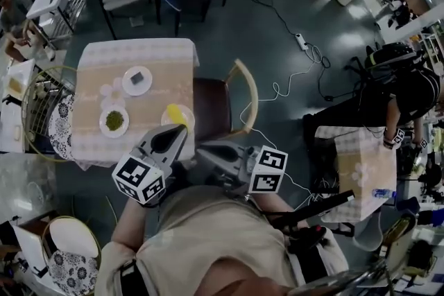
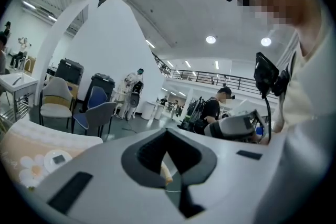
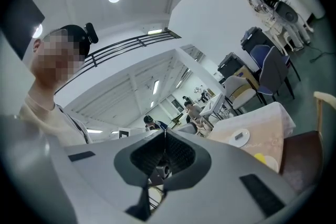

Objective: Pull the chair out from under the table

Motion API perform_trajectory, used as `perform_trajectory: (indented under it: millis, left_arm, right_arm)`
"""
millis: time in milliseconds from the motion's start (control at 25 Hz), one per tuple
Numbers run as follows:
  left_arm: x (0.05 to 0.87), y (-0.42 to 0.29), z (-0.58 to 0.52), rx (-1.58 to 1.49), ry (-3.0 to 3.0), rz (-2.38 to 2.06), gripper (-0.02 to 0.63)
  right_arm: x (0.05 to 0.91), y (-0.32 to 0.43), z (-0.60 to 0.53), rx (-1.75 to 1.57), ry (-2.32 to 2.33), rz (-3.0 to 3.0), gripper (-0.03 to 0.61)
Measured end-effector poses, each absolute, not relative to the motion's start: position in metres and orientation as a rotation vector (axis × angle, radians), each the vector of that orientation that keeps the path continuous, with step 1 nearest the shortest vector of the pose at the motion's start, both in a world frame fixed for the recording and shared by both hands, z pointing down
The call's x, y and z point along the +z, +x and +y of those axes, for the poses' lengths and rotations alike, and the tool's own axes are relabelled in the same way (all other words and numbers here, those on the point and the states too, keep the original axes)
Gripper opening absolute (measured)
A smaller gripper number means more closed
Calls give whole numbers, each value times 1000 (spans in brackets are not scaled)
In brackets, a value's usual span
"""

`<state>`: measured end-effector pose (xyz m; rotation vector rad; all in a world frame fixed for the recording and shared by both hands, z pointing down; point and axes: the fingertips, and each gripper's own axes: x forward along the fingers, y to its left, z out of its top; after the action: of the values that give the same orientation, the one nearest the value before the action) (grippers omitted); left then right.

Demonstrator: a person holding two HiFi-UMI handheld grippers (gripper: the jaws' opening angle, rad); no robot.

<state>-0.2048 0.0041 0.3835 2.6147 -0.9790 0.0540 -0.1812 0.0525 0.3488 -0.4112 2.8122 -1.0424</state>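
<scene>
The chair (image 1: pixel 223 106) has a dark brown seat and a curved pale wooden back. It stands at the right side of the square table (image 1: pixel 90 59) with the pale cloth, its seat right at the table's edge. Both grippers hang close to my chest, below the chair and apart from it. My left gripper (image 1: pixel 179 129) points toward the table's near right corner, jaws shut and empty. My right gripper (image 1: pixel 201 151) points left beside it, also shut on nothing. The right gripper view shows the chair (image 3: pixel 304 162) and table (image 3: pixel 262 120) at its right edge.
On the table lie a white plate (image 1: pixel 137 80), a plate of green food (image 1: pixel 114 121) and a yellow thing (image 1: pixel 177 114). A wicker chair (image 1: pixel 38 107) stands at the table's left. A cable (image 1: pixel 291 83) snakes over the floor right of the chair. A person (image 1: pixel 395 97) bends by another table (image 1: pixel 361 173).
</scene>
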Motion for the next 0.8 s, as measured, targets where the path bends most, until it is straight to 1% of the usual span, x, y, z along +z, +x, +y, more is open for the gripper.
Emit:
perform_trajectory:
  millis: [160, 440, 800]
  left_arm:
    - [381, -214, -3, 28, 2633, -962, 5]
    - [378, -202, -8, 27, 2648, -948, 5]
    - [386, -163, -23, 121, 2614, -1022, 5]
  right_arm:
    - [347, -193, 50, -1002, -448, 2848, 12]
    - [342, -183, 39, -951, -494, 2868, 12]
    - [351, -132, 8, -944, -487, 2836, 12]
